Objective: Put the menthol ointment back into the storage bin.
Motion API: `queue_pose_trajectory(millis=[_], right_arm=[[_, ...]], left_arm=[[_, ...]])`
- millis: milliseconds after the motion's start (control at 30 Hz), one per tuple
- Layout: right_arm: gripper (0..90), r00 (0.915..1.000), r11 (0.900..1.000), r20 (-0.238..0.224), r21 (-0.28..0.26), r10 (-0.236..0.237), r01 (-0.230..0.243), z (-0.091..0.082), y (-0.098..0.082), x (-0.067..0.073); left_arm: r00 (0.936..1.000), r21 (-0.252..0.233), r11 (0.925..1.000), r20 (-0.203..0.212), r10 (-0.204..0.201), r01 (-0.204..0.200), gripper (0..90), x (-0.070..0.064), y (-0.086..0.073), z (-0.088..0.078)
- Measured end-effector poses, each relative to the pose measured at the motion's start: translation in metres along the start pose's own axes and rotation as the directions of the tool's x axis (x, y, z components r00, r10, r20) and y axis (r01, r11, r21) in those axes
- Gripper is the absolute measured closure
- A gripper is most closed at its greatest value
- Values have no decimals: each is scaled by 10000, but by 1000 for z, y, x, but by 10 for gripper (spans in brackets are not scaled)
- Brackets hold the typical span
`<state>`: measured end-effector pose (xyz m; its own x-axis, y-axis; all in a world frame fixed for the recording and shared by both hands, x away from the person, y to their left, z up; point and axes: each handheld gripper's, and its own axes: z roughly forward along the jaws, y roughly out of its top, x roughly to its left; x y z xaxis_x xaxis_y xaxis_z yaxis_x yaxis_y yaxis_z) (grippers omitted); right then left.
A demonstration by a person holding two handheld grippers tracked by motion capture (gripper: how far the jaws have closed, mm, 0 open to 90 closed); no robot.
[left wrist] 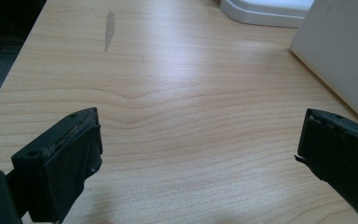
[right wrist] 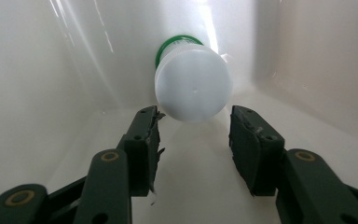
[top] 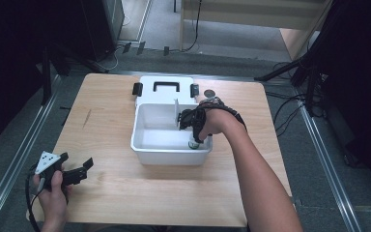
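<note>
The bottle (right wrist: 193, 84) lies in the white bin (right wrist: 51, 70), down on its floor in the near right corner as the high view has it, and its white cap faces straight back at me along my right claw's (right wrist: 193, 126) line of sight. Its long axis runs away from me, cap nearest, with the green band behind the cap at about twelve o'clock from the tips in the right claw view. The cap sits just beyond and between the two jaws, which stand a little apart at roughly the cap's width; the left tip looks to be touching the cap's edge at about eight o'clock, the right tip looks just clear at four o'clock, so I judge I am not clamped on it. In the high view the bottle (top: 193, 143) shows green under my right hand (top: 212, 121), against the bin's near wall (top: 171, 155). What matters next, I think, is that the cap lies dead ahead, so the jaws should slide forward along the axis before they squeeze. My left claw (top: 79, 170) is spread wide over the bare surface (left wrist: 168, 107), well apart at about eight o'clock from the bin.
</note>
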<state>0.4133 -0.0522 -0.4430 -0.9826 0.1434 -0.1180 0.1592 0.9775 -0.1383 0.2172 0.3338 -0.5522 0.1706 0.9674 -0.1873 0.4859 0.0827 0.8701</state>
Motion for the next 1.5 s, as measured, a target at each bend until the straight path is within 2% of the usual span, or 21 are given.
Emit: queue_pose_trajectory(millis=[333,467,567,600,767,967,1133,1500], right_arm=[[413,9998,9971,25,-735,182,-180,-24,-10,0],[399,9980,9917,-106,-1112,631,-639,-37,-16,-2],[357,9973,9876,-25,-1394,732,-728,-44,-21,-4],[357,9956,9851,-63,-1449,931,-931,-47,-23,-3],[316,9939,9790,75,-1731,1103,-1074,-60,-31,-5],[288,9903,9651,38,-2248,1388,-1344,-74,-46,-5],[262,9828,9511,21,-2525,1844,-1779,-81,-60,-5],[249,9691,9242,-29,-3002,2468,-2363,-81,-94,-6]], left_arm=[[10000,9,10000,-8,5,-5,3,0,0,0],[10000,1,10000,-7,-1,1,3,0,0,0],[10000,9,10000,-15,4,-4,3,0,0,0],[10000,6,10000,-6,-2,2,3,0,0,0],[10000,27,10000,-22,33,-33,3,0,0,0],[10000,33,10000,-31,42,-42,3,-1,0,0],[10000,35,10000,-42,69,-68,3,-1,0,0],[9999,50,9999,-61,100,-99,3,-1,0,0]])
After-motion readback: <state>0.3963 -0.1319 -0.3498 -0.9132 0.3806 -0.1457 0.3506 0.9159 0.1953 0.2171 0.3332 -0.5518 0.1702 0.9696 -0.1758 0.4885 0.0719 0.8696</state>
